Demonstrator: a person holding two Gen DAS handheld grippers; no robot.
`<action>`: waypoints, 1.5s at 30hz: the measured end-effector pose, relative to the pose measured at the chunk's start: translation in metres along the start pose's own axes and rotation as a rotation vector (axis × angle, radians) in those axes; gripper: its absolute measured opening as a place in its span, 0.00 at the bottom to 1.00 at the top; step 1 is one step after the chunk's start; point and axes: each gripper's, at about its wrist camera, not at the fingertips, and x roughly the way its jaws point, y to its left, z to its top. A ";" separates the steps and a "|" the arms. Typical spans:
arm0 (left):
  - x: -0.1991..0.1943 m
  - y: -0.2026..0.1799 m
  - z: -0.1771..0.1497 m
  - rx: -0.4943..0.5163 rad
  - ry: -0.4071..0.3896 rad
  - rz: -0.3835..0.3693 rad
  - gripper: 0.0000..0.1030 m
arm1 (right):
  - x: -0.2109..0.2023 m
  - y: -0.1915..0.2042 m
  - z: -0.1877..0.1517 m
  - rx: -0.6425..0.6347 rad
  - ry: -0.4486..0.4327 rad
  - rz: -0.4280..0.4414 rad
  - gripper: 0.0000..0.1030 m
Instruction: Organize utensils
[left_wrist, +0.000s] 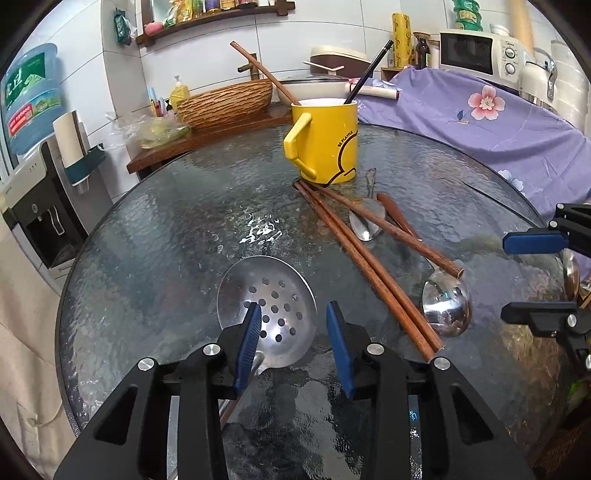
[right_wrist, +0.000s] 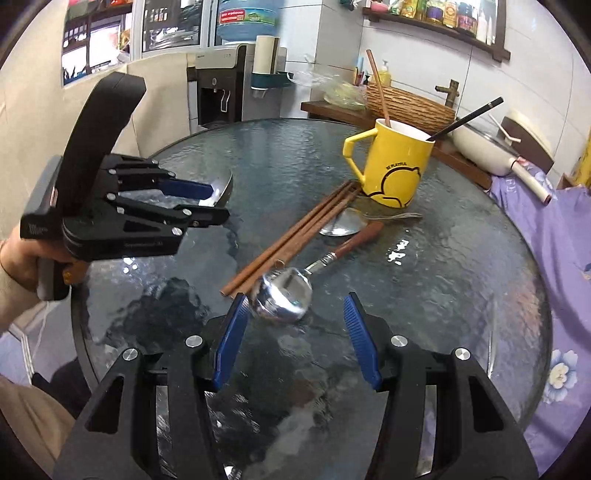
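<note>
Utensils lie loose beside the yellow ceramic mug (left_wrist: 325, 142): the perforated steel skimmer (left_wrist: 266, 308) sits between the half-open, empty left gripper (left_wrist: 293, 345), which should pinch its neck squarely.

Chopsticks (left_wrist: 369, 262) lie on the table (left_wrist: 166, 221) before the mug (left_wrist: 325, 140), skimmer (left_wrist: 267, 310) left.
</note>
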 end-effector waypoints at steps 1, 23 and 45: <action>0.001 0.000 0.001 -0.001 0.000 0.001 0.32 | 0.001 0.000 0.001 0.004 -0.002 0.001 0.53; -0.002 0.015 0.013 -0.044 0.008 -0.031 0.03 | -0.008 -0.026 -0.002 0.104 0.013 0.027 0.52; -0.031 0.017 0.039 -0.051 -0.067 -0.081 0.03 | -0.080 -0.105 -0.090 0.290 0.107 -0.036 0.52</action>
